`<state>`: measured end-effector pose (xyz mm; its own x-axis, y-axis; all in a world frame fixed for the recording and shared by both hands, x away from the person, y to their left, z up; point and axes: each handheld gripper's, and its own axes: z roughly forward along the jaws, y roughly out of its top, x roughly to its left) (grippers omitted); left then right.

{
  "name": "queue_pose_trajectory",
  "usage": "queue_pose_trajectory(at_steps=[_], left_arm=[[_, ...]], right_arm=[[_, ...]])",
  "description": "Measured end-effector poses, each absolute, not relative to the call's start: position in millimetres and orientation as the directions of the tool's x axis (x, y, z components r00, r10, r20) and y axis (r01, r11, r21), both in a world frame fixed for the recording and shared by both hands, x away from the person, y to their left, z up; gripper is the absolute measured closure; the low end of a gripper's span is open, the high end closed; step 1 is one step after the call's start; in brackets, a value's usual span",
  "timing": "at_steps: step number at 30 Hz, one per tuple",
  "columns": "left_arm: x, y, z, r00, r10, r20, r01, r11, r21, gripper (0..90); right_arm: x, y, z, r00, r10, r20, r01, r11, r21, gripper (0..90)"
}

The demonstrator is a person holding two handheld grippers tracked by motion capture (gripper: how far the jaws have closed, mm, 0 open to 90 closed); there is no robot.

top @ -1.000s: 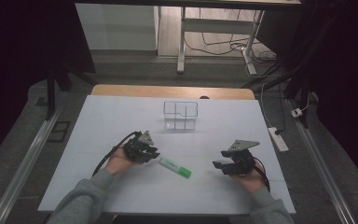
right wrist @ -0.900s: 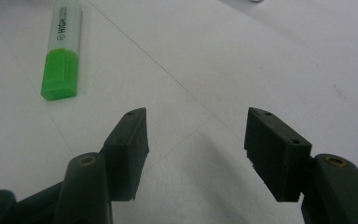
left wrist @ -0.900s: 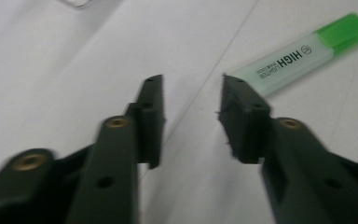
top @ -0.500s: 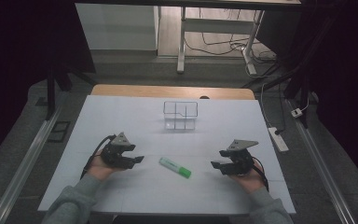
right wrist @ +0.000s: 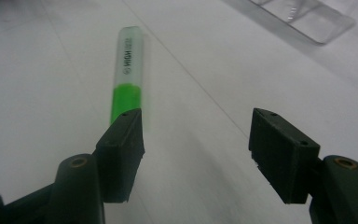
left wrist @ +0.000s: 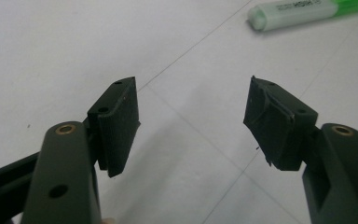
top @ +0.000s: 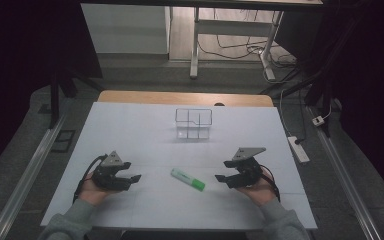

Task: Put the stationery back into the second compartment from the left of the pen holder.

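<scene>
A green highlighter (top: 187,179) with a pale cap lies flat on the white table (top: 130,125), between my two grippers. My left gripper (top: 134,181) is off to its left, open and empty; its jaws have just been opening. In the left gripper view the gripper (left wrist: 191,121) stands wide over bare table, and the highlighter (left wrist: 307,11) lies far off at the top right. My right gripper (top: 222,171) is to the right of the highlighter, open, and its jaws have also just been opening. In the right gripper view the gripper (right wrist: 196,140) holds nothing, and the highlighter (right wrist: 127,74) lies ahead of the left jaw.
A clear plastic box (top: 194,122) with compartments stands at the back middle of the table and shows as the clear plastic box (right wrist: 307,14) at the top right. A power strip (top: 298,148) lies on the floor off the table's right edge.
My left gripper has drawn back to the left, away from the highlighter, and its jaws have spread wide. The highlighter stays where it lay. The right gripper has shifted a little.
</scene>
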<state>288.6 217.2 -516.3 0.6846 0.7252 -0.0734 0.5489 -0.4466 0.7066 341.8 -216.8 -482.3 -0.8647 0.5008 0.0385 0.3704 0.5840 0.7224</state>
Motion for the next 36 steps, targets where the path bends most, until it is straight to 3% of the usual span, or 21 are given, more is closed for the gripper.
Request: queue_pose_trajectory(at_steps=[25, 30, 36], left_arm=[[292.3, 219.8, -519.9, 0.676, 0.734, -0.064, 0.558, -0.453, 0.696, 33.2], [292.6, 219.3, -520.4, 0.678, 0.733, -0.06, 0.557, -0.458, 0.692, 33.0], [293.0, 219.6, -520.5, 0.678, 0.733, -0.061, 0.558, -0.458, 0.693, 32.9]], right_arm=[[347.3, -127.8, -497.5, -0.921, 0.388, 0.019, 0.34, 0.781, 0.524, 34.5], [348.6, -116.3, -502.8, -0.928, 0.372, 0.012, 0.332, 0.814, 0.476, 38.0], [347.9, -103.0, -505.0, -0.939, 0.34, -0.043, 0.293, 0.862, 0.414, 48.4]])
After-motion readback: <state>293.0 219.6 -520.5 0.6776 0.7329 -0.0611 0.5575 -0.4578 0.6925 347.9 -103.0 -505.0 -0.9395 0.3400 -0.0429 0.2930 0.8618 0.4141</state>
